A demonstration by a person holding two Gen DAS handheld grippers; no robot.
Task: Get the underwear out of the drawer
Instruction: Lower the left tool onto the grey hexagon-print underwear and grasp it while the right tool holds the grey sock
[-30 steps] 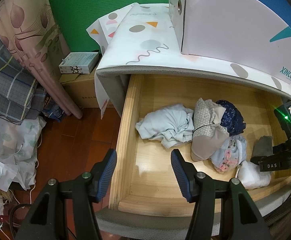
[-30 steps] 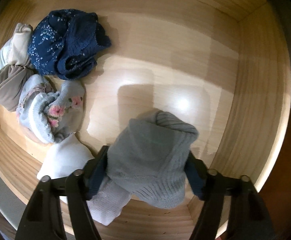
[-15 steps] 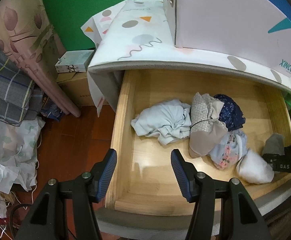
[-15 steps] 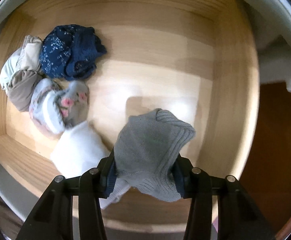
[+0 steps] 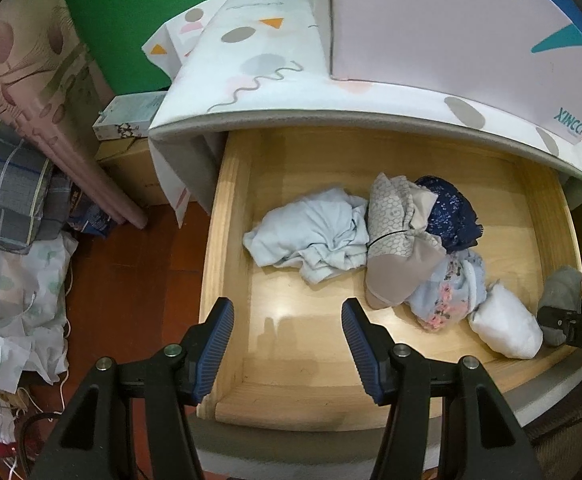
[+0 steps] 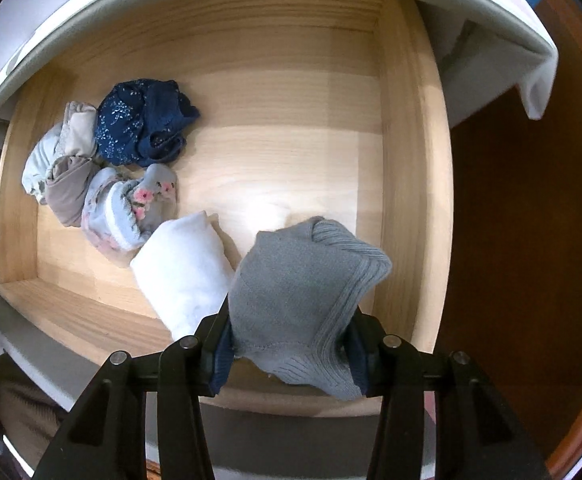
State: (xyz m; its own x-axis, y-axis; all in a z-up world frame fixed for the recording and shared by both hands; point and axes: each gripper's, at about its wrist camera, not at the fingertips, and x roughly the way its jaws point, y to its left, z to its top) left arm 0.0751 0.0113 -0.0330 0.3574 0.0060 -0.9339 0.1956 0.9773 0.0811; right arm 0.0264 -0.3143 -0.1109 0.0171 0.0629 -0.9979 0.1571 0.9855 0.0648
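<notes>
Right gripper (image 6: 291,344): pointing down into the open wooden drawer (image 6: 411,160); blue pads clamped on a grey ribbed-knit underwear piece (image 6: 307,292), which bulges up between the fingers near the drawer's front right corner.

Left gripper (image 5: 287,344): jaws part-open, nothing between them; poised over the drawer's front left corner.

Drawer contents, front to back: white folded piece (image 6: 183,268) just beside the grey one; floral pale-blue piece (image 6: 131,208) touching it; beige bundle (image 5: 399,248); light-blue crumpled garment (image 5: 311,236); navy lace piece (image 6: 143,124) farthest back.

Above the drawer: patterned cloth-covered top (image 5: 259,64) bearing a white box (image 5: 451,28).
</notes>
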